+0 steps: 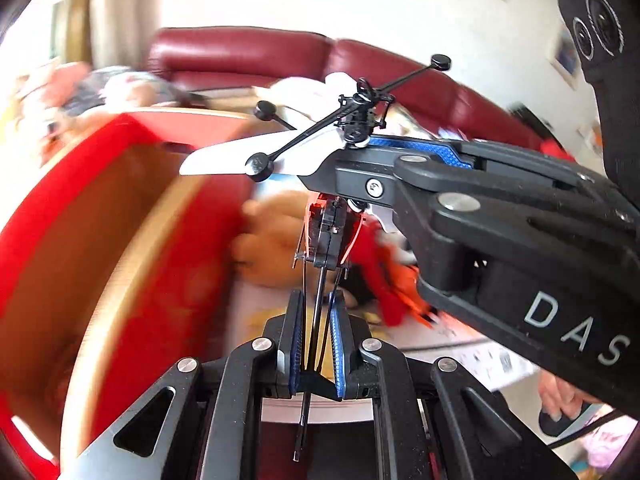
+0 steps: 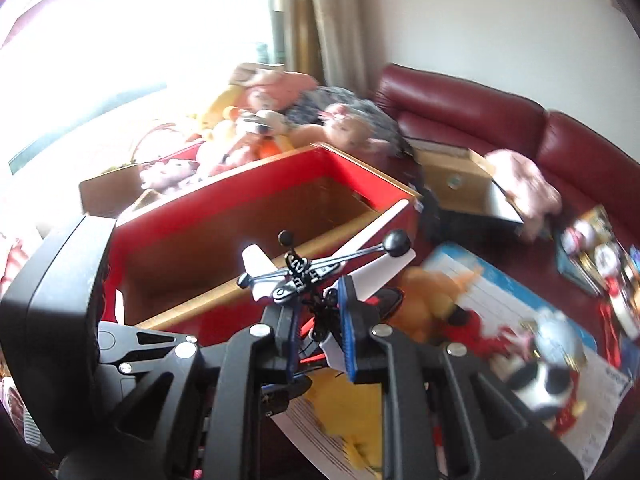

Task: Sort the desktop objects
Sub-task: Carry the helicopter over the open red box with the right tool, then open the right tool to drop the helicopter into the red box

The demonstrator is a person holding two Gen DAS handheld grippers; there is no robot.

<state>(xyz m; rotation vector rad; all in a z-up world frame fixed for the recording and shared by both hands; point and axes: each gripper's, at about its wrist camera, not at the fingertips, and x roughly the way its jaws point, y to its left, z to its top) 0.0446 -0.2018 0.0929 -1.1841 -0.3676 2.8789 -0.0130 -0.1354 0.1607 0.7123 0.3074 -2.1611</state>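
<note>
Helicopter (image 2: pixel 316 280) in air, just beside red box (image 2: pixel 224 216), held by both grippers. Left gripper (image 1: pixel 316 344) pinches tail rods; right gripper (image 2: pixel 320 320) pinches body. Box looks bare inside. Plush toys (image 2: pixel 432 304) and book (image 2: pixel 500 292) lie near box, unsorted.

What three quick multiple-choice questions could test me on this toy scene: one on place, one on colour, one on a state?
1. Where is the red box relative to the toy helicopter?
A. behind it B. on the sofa C. under the book

2. What colour are its rotor blades?
A. yellow B. white C. green

3. How is the helicopter held?
A. lying free B. by one gripper C. by both grippers

Answers: 1 A, the box stands beyond it; 2 B, blades show white; 3 C, left gripper pinches the tail, right gripper clamps the body.
</note>
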